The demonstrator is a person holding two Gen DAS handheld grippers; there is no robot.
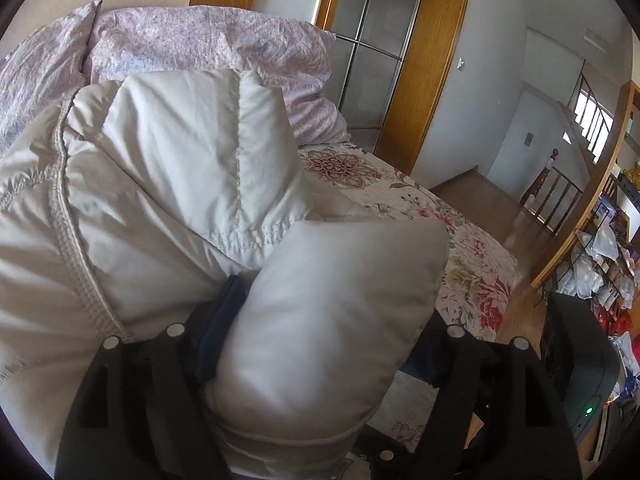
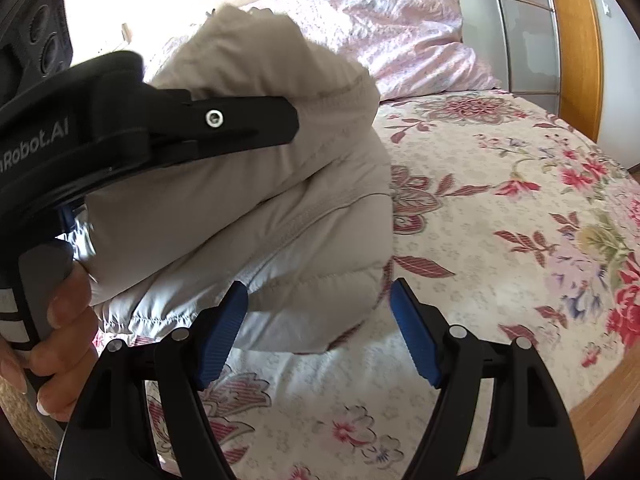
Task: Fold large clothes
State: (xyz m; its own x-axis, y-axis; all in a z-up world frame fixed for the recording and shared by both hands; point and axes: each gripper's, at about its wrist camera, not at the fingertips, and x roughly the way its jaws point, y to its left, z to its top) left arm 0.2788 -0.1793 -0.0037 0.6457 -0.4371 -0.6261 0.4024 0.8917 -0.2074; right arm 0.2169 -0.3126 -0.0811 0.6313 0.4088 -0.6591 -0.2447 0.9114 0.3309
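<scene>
puffy beige quilted down jacket (image 1: 168, 184) fills my left wrist view, bunched right up against the lens. my left gripper (image 1: 320, 320) has a thick fold of it jammed between its black fingers, one dark blue pad (image 1: 224, 320) peeking out on the left of the wad, so the jaws are clamped on padding rather than fully together. from the right wrist view the same jacket (image 2: 256, 208) is lifted in a rolled bundle, its lower edge touching the floral bedspread (image 2: 500, 240), with the left gripper body (image 2: 160, 136) biting in from the side and a hand (image 2: 60, 320) wrapped round its grip. my right gripper (image 2: 316, 332) is spread wide, blue ribbed pads (image 2: 224, 332) well apart, holding nothing; the left pad sits just at the jacket's bottom hem, the right pad over bare bedspread. behind the jacket, a pink crinkled pillow (image 2: 400, 32) lies at the head of the bed against the wooden headboard (image 2: 576, 40). off to the right in the left view, wooden floor (image 1: 480, 200) and a cluttered shelf (image 1: 608, 248).
</scene>
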